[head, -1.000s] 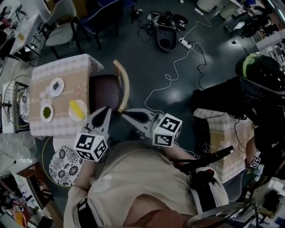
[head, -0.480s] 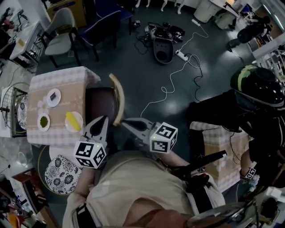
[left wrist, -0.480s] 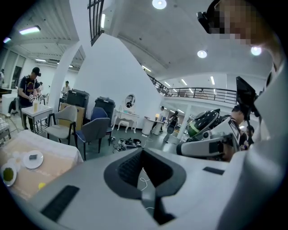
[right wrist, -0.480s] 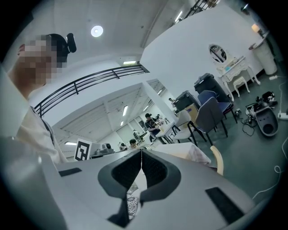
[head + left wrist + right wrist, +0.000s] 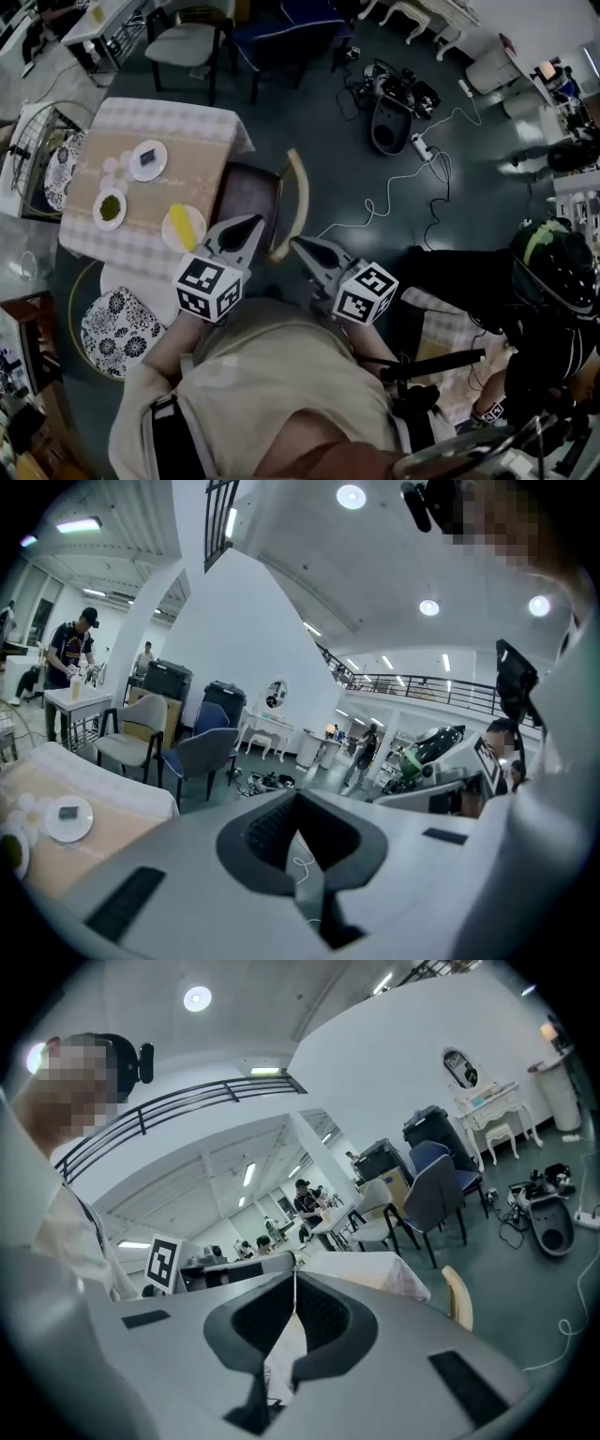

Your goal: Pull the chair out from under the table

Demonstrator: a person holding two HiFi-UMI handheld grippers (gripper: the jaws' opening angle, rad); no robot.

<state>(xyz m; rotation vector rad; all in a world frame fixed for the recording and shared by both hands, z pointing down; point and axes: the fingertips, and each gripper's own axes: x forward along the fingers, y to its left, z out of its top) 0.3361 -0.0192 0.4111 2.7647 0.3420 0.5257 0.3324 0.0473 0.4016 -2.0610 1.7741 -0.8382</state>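
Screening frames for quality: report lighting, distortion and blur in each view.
Head view: dim and bluish, fisheye-bent, yet the pale curved wooden chair back reads sharp. Left gripper view: bright, black round vignette, round ceiling lamps flare, the near grey left gripper looks soft. Right gripper view: the same vignette, one ceiling lamp flares.

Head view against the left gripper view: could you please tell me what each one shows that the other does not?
Only the head view shows the chair at the table and a plate of yellow food. Only the left gripper view shows ceiling lights and a person at a far bench. Both show the table, its white plate and the left gripper, shut and empty.
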